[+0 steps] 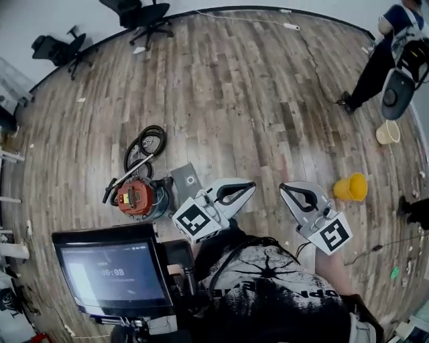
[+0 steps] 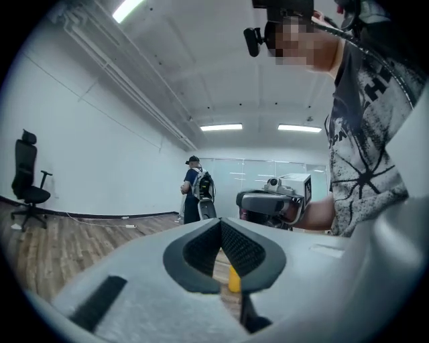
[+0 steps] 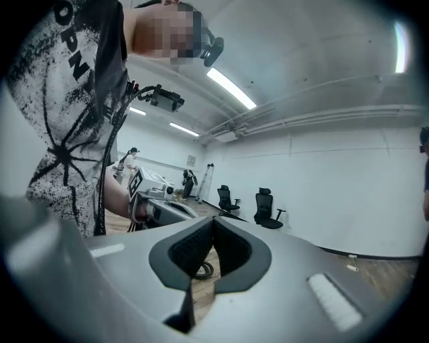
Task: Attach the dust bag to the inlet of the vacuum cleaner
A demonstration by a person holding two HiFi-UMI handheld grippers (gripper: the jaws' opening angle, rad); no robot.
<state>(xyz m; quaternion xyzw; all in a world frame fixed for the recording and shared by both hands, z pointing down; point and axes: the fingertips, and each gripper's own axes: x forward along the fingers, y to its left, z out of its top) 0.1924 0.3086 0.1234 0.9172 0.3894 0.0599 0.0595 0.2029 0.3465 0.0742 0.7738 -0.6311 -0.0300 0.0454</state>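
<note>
The red vacuum cleaner (image 1: 137,197) stands on the wooden floor, its black hose (image 1: 147,142) coiled behind it. A flat grey dust bag (image 1: 186,181) with a round hole lies just right of it. My left gripper (image 1: 252,185) and right gripper (image 1: 282,188) are held level in front of my chest, tips turned toward each other, well above the floor and right of the bag. Both are shut and hold nothing. In the left gripper view the shut left gripper (image 2: 220,222) faces the right gripper (image 2: 275,199). In the right gripper view the right gripper (image 3: 213,222) faces the left gripper (image 3: 157,201), and the hose (image 3: 201,270) shows below.
A yellow bucket (image 1: 352,187) and a cream bucket (image 1: 387,132) stand on the floor at right. A person (image 1: 382,57) stands at the far right. Office chairs (image 1: 144,13) stand along the far wall. A screen (image 1: 110,271) hangs at my lower left.
</note>
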